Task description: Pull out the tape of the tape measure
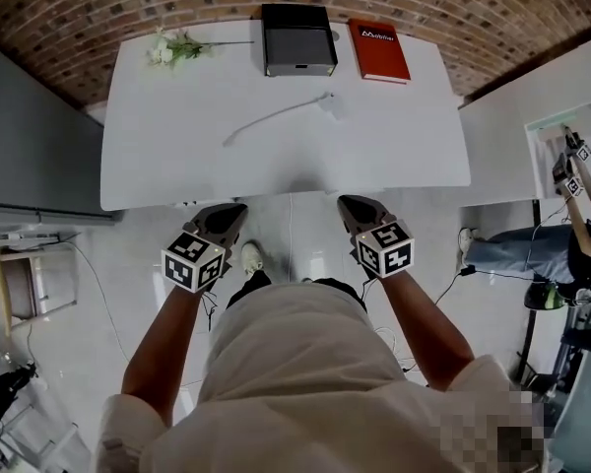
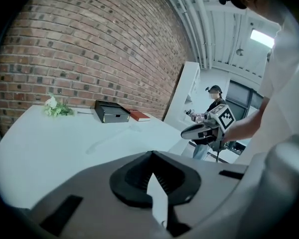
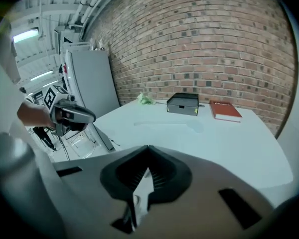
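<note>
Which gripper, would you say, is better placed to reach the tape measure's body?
Right, I think: the right gripper hangs closer to the tape measure's body than the left gripper; both are shut.

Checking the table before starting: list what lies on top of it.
Flowers, a black box, a red book and a pale curved strip. The box's contents are hidden.

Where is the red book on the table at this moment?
In the head view the red book lies at the far edge of the white table, on the right side, just right of the dark box.
</note>
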The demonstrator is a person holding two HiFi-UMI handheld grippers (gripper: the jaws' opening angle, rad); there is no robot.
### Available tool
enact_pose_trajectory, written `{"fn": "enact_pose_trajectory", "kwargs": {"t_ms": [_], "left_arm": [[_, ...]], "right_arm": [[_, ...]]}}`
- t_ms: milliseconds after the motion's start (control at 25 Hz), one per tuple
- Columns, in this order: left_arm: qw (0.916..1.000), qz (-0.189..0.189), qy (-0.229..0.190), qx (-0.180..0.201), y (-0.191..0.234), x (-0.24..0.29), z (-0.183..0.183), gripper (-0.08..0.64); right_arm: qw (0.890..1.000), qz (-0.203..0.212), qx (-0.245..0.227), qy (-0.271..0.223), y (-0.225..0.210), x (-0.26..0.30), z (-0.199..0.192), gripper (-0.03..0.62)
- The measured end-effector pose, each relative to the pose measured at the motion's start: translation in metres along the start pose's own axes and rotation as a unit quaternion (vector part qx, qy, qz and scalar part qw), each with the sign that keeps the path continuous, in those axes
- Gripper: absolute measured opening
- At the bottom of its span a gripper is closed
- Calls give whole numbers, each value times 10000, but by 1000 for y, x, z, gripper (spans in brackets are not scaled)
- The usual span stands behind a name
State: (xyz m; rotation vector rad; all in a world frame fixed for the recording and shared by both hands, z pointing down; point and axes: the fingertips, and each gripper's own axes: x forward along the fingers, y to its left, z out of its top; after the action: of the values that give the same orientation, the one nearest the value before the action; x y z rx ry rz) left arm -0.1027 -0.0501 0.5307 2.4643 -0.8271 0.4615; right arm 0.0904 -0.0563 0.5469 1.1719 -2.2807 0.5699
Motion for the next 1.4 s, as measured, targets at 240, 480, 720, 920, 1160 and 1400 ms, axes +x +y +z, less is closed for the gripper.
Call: {"fn": "enact_pose_trajectory", "kwargs": {"t_ms": [240,480,720,920,1160,1400], "left_arm": [[9996,129,-247,-31,-72,-4,15,-5],[9974,280,-573,-324,-145,-10,22,-5],[9968,441,-609,-286,-202,-12,12,-5],[9963,567,-621,-156,-240,-13,1,-5],[9960,663,-603,-22,-264,-15,-10,-5],[9950,711,-701,-36,-276,-16,-9,-6]], "right_arm": [[9977,568,-290,-247,14,-60,-4,3],[9924,949,-446,-640,14,-126,-12,3],[9880,1157,-576,-848,18,-174,-31,3],[9852,1302,-623,-927,21,-203,-50,3],[9838,1282,-638,-1080,24,-225,-60,3],[9834,1228,-651,-1168,20,-238,-65,3]]}}
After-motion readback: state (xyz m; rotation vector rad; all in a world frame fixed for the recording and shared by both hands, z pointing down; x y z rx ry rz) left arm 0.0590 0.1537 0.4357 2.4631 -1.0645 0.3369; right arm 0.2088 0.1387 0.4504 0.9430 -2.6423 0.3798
